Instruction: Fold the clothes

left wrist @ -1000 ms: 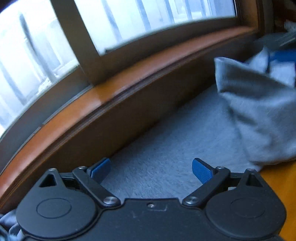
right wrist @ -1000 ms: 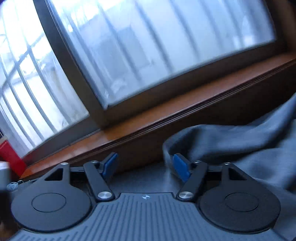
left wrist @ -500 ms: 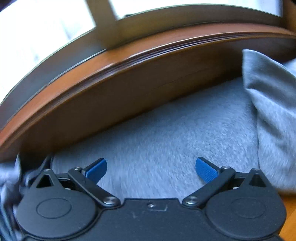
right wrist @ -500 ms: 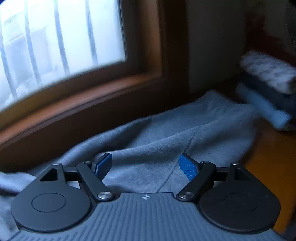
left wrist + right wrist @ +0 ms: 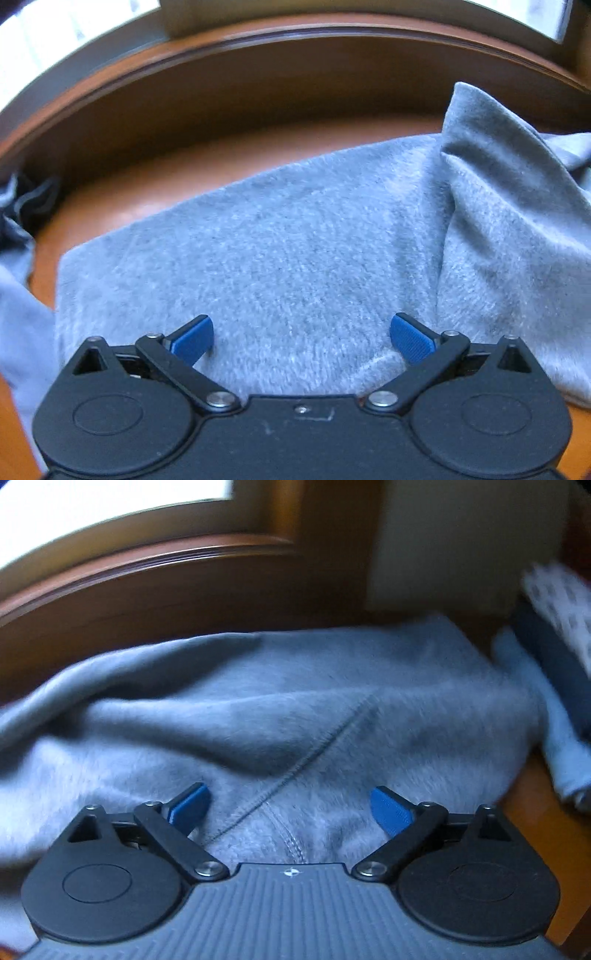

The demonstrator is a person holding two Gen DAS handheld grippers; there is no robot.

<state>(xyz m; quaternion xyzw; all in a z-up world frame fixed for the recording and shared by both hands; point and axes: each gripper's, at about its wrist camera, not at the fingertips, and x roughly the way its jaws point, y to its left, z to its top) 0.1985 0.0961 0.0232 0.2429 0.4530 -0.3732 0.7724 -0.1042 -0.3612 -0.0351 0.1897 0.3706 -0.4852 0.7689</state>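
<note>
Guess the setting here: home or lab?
Most likely a home: a wooden table against a wood-trimmed window sill, a grey sweatshirt spread on it, and a stack of folded clothes at the right.

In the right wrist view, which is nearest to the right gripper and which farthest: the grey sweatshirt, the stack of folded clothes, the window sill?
1. Grey sweatshirt: directly under the open right gripper.
2. Stack of folded clothes: at the right edge, beside the sweatshirt.
3. Window sill: upper left, behind the sweatshirt.
</note>
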